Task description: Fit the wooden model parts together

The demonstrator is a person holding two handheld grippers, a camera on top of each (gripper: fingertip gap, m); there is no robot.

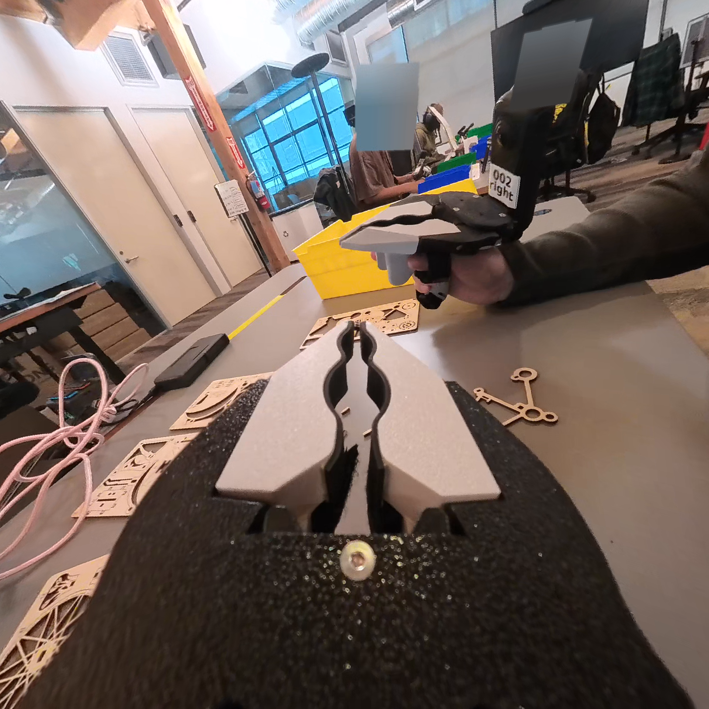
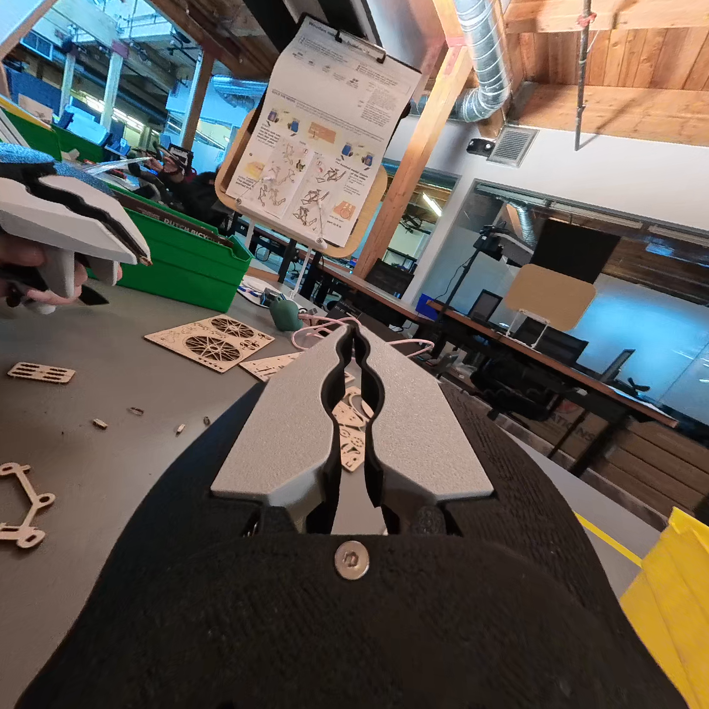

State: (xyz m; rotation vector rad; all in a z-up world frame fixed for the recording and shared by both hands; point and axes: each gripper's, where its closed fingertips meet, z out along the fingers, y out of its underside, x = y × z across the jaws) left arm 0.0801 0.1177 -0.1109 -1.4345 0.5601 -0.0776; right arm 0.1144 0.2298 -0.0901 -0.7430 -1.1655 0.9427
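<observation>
A flat wooden frame part point(image 1: 518, 403) with ring ends lies on the grey table point(image 1: 575, 383), right of my left gripper point(image 1: 357, 326); it also shows in the right wrist view point(image 2: 27, 502). The left gripper is raised and shut on a small brown wooden piece point(image 2: 145, 262) at its tips. My right gripper point(image 2: 351, 330) is shut with nothing seen in it, held above a cut wooden sheet point(image 2: 351, 422). It shows in the left wrist view point(image 1: 345, 242), in a hand. A wheel-pattern sheet point(image 2: 215, 341), a slotted piece point(image 2: 40, 372) and small pegs point(image 2: 99, 424) lie around.
More wooden sheets point(image 1: 218, 399) lie at the left. A yellow bin point(image 1: 345, 264) and a green bin point(image 2: 184, 253) stand at the table's edges. A pink cable point(image 1: 57, 433), a black box point(image 1: 192, 360) and an instruction clipboard on a stand point(image 2: 322, 145) are near. People sit behind.
</observation>
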